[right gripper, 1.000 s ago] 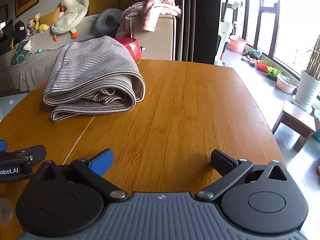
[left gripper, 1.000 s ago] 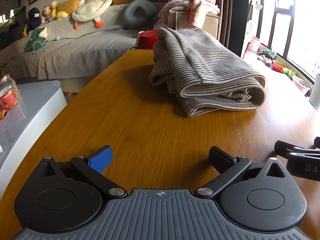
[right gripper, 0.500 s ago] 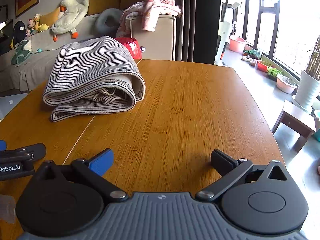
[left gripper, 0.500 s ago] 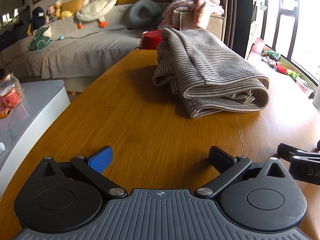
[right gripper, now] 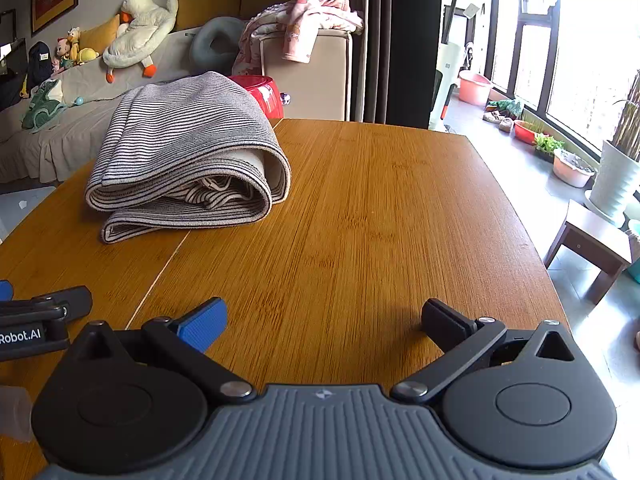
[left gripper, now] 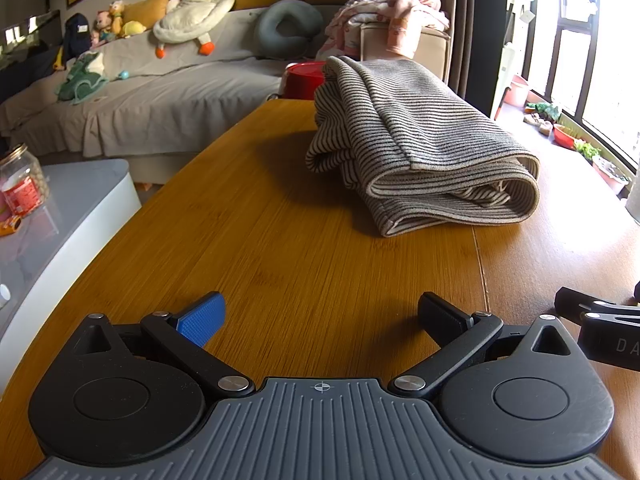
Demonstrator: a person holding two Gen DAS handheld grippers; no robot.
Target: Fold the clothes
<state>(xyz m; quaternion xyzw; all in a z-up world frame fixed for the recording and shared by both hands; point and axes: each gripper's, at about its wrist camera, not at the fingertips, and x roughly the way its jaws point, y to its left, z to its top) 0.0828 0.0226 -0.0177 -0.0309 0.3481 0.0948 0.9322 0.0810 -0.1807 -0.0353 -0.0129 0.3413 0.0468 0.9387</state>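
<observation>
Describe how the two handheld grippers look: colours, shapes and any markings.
Both look alike. The left gripper and right gripper each have a ribbed grey body, two round black discs, black linkage arms with silver rivets, one blue finger pad and one black. White lettering marks their sides.

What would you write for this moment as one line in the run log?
task: fold clothes | striped garment: folded bundle lying on wooden table | left gripper: open, empty, short of garment | right gripper: open, empty, over bare table

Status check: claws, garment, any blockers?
Left claw open, empty. Right claw open, empty. Striped garment lies folded on wooden table, clear of both claws. Nothing between claws and garment.
</observation>
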